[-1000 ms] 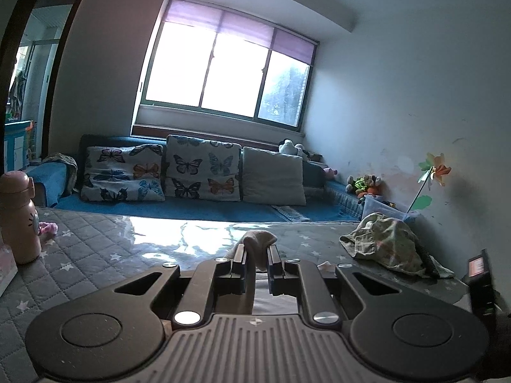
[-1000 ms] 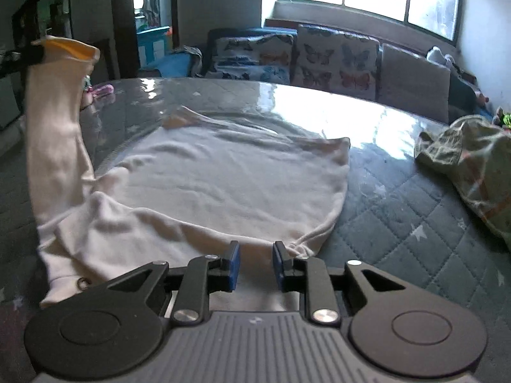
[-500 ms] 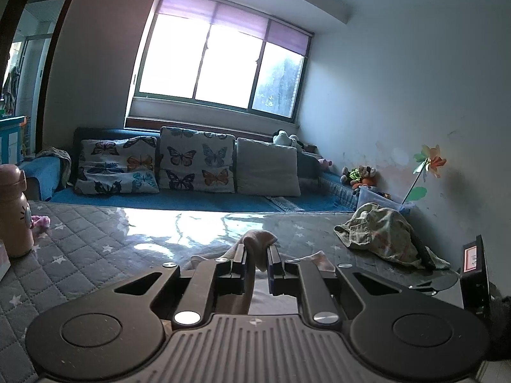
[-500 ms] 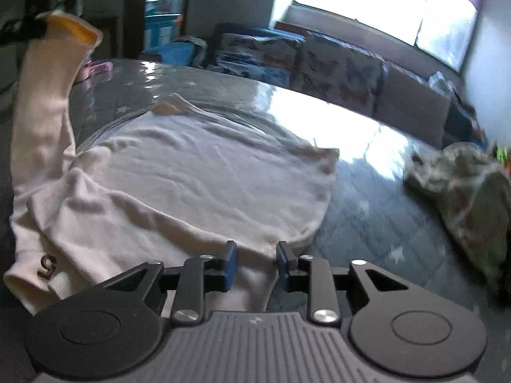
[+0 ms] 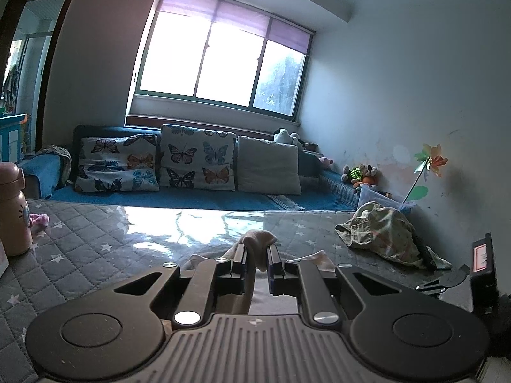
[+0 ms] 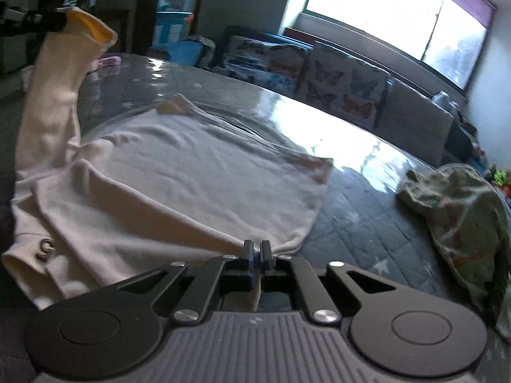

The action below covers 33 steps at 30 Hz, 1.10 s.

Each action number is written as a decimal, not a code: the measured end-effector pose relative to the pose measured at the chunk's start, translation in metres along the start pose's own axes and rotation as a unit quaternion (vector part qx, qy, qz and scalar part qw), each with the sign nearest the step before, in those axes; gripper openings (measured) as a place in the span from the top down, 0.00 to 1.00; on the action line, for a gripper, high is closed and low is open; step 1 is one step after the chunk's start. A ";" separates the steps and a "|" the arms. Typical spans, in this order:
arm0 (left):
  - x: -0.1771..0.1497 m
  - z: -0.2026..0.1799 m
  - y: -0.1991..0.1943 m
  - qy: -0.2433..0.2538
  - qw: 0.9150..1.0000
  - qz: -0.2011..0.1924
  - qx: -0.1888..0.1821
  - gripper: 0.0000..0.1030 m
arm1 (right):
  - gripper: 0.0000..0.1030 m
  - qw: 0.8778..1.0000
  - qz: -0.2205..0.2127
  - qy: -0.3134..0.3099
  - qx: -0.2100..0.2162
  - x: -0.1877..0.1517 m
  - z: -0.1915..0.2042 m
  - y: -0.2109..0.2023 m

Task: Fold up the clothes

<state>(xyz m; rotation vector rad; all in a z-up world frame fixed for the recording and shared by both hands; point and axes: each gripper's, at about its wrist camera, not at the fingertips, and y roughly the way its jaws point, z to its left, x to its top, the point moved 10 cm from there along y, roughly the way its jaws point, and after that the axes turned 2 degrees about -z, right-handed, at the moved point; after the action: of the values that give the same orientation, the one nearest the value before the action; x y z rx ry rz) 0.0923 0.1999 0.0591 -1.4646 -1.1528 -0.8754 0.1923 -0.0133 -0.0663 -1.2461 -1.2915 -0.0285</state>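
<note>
A cream-white long-sleeved cotton top (image 6: pixel 191 185) lies spread flat on the grey quilted, star-printed tabletop (image 6: pixel 367 223), filling the left and centre of the right wrist view. The right tool (image 6: pixel 256 249) has its two fingers pressed together on the top's near hem, a small ridge of fabric drawn up between them at 6 o'clock of the spread cloth.

One sleeve (image 6: pixel 54 102) rises off the tabletop at about 10 o'clock, held upright, its yellow-lined cuff (image 6: pixel 91 30) at the top, where a dark part of the left tool is just visible against it. In the left wrist view the left tool (image 5: pixel 257 255) pinches that cuff (image 5: pixel 257 239): a fold of pale fabric bulges above and between the fingers, which stand slightly apart around it.

A crumpled olive-green and cream patterned garment (image 6: pixel 463 217) lies apart from the top at 3 o'clock, near the tabletop's edge. A pink plastic drinking bottle (image 5: pixel 12 210) stands upright at 9 o'clock in the left wrist view. Beyond the tabletop, at 12 o'clock, butterfly-print cushions (image 5: pixel 196 162) and a plain grey cushion (image 5: pixel 268 166) lean on a blue sofa (image 5: pixel 191 199) beneath a bright window (image 5: pixel 220 63).
</note>
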 end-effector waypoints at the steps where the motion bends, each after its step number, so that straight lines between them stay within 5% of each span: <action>1: 0.000 -0.001 0.000 0.000 1.000 0.000 -0.001 0.87 | 0.97 1.000 0.000 0.009 0.000 -0.002 -0.002 0.002; 5: 0.001 -0.005 0.001 0.004 1.000 0.001 -0.003 0.87 | 0.89 1.000 -0.006 0.029 -0.003 -0.003 -0.005 0.002; 12: 0.005 -0.012 0.002 0.007 1.000 -0.004 -0.011 0.87 | 0.88 0.999 -0.009 0.022 0.048 -0.009 0.012 -0.033; 18: 0.007 -0.025 0.006 0.015 1.000 -0.004 -0.024 0.87 | 0.88 0.998 0.036 0.012 0.050 -0.039 0.018 -0.043; 25: 0.006 -0.032 0.010 0.019 1.000 0.002 -0.023 0.87 | 0.86 0.996 -0.014 0.030 0.085 -0.005 0.038 -0.040; 33: 0.005 -0.048 0.011 0.023 0.999 0.010 -0.043 0.87 | 0.82 0.992 0.003 0.019 0.126 -0.010 0.070 -0.025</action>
<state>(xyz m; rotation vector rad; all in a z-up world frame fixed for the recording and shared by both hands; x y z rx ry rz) 0.1071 0.1539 0.0708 -1.5160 -1.0758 -0.9499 0.1249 0.0183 -0.0726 -1.0285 -1.2164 0.1117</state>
